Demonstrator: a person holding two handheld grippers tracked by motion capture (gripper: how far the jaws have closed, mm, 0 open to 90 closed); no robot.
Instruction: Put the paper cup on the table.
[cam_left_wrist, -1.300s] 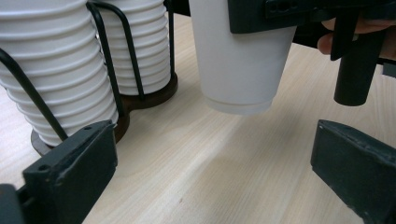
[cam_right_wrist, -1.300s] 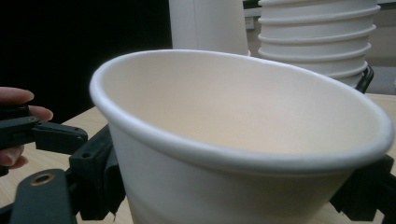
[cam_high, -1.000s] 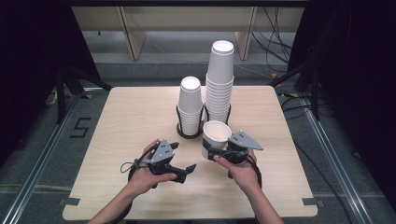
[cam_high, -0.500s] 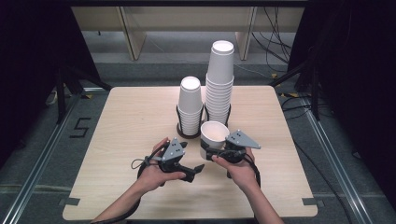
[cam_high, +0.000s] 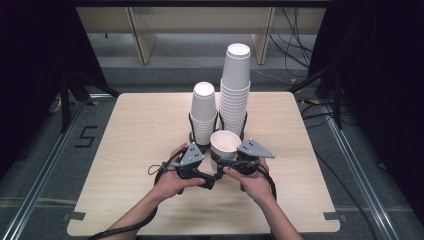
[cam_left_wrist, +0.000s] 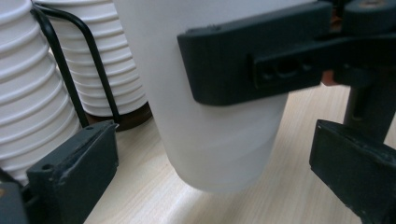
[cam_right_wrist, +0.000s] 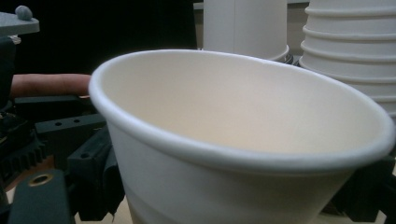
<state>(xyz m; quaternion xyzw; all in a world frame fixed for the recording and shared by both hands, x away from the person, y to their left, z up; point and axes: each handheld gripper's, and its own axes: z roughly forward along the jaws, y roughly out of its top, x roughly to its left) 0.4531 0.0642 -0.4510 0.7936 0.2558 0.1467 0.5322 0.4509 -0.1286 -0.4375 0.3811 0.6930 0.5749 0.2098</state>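
Note:
A single white paper cup (cam_high: 225, 144) stands open side up at the table's middle, in front of two cup stacks. My right gripper (cam_high: 229, 162) is shut on its wall. One of its fingers (cam_left_wrist: 252, 56) lies flat across the cup (cam_left_wrist: 219, 130) in the left gripper view. The cup's rim (cam_right_wrist: 224, 154) sits close up and tilted in the right gripper view. My left gripper (cam_high: 209, 179) is just left of the cup and low, and it is open. Its jaws stand wide on either side of the cup's base without touching it.
Behind the cup stand a shorter stack of white cups (cam_high: 204, 112) and a taller stack (cam_high: 236, 85), each in a black wire holder (cam_left_wrist: 60, 70). The light wooden table (cam_high: 135, 140) has bare room to left and right. Dark floor and cables surround it.
My left gripper has slid to the right, up to the cup's base. The right gripper and the cup have stayed where they were.

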